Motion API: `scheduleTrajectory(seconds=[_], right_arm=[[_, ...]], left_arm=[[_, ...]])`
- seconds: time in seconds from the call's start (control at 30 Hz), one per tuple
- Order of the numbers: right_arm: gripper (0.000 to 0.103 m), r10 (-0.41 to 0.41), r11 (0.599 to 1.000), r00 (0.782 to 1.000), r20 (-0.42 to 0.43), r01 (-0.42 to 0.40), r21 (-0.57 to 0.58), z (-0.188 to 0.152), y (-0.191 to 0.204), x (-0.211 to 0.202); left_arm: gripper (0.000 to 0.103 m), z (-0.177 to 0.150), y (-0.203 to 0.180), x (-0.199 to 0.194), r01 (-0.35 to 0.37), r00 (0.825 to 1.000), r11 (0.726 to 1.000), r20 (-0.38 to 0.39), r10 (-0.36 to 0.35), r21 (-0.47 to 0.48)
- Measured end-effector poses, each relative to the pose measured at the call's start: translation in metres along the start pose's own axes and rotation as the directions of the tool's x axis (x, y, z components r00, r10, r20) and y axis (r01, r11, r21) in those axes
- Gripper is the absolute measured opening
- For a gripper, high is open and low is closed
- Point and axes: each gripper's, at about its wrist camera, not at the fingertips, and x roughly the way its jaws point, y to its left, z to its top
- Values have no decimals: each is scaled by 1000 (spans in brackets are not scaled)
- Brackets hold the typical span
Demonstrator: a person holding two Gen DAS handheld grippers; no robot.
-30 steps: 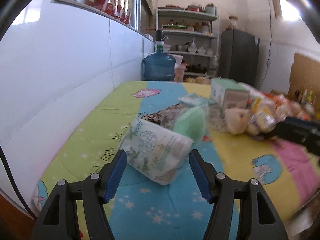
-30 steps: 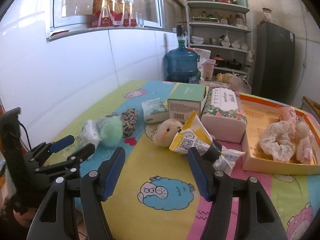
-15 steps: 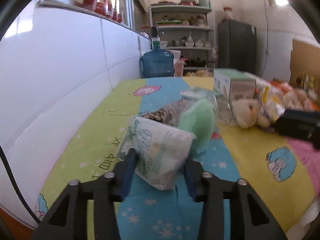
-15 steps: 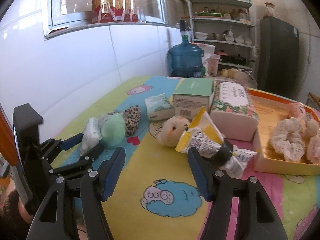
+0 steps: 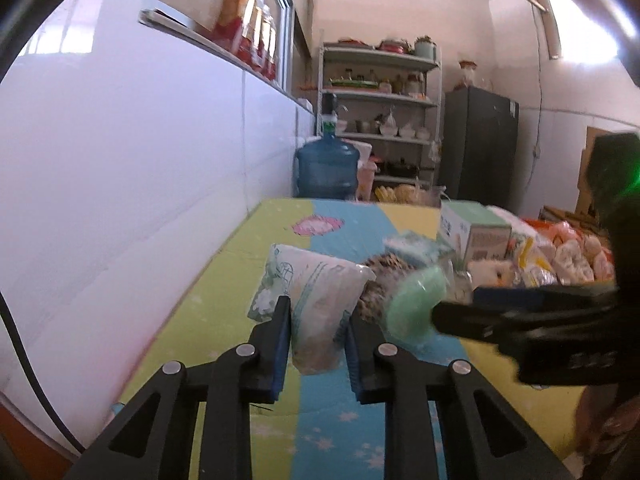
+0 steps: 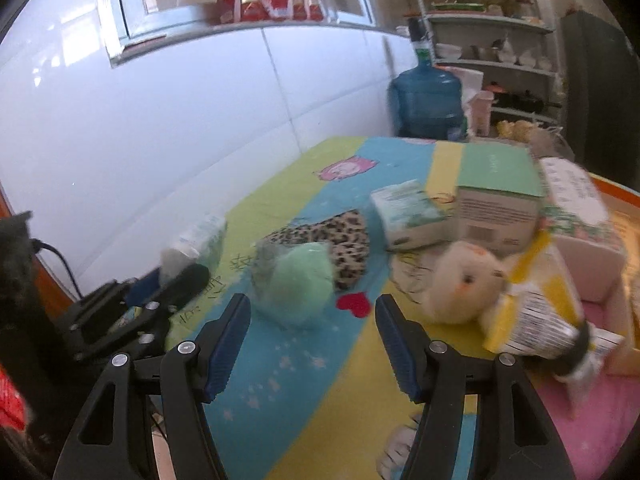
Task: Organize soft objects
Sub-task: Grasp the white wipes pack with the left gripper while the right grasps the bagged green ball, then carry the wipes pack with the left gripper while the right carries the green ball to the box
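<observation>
A white and green tissue pack stands squeezed between my left gripper's pads, and the jaws are closing on it. In the right wrist view that same pack rides in the left gripper at the table's left edge. A mint-green puff in clear wrap lies on the cartoon tablecloth. My right gripper is open, its fingers on either side just short of the puff and not touching it. The left wrist view shows the right gripper beside the puff.
A leopard-print pouch lies behind the puff. Further right are a small tissue pack, a green-topped box, a plush toy, a yellow snack packet and an orange tray. A white wall runs along the left.
My left jaws have closed onto the tissue pack and raised it a little. The right gripper, still open, has swung left from the snack packet to the green puff.
</observation>
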Motion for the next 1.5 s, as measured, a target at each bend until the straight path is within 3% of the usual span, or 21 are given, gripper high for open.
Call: scheduleTrajectory(seconds=[0.37,0.43,0.87,1.5], right_arm=[[66,-13,999,998,-69,16,45,10,3,39],[44,-20,999,997,-68,23,44,10,4,40],[44,-52,999,999,8,52,13,11,7,7],[44,-121,992,987,109,114,61,2,-26,-65]], left_arm=[[25,4,13,4,8,1000,1000,3,-8,-8],[25,4,15,7,15,1000,1000,-11,-15,-14],[25,6,10,0,38,999,999,-5,-38,-9],[25,24,-45,-5,127,992,992,9,-127,26]])
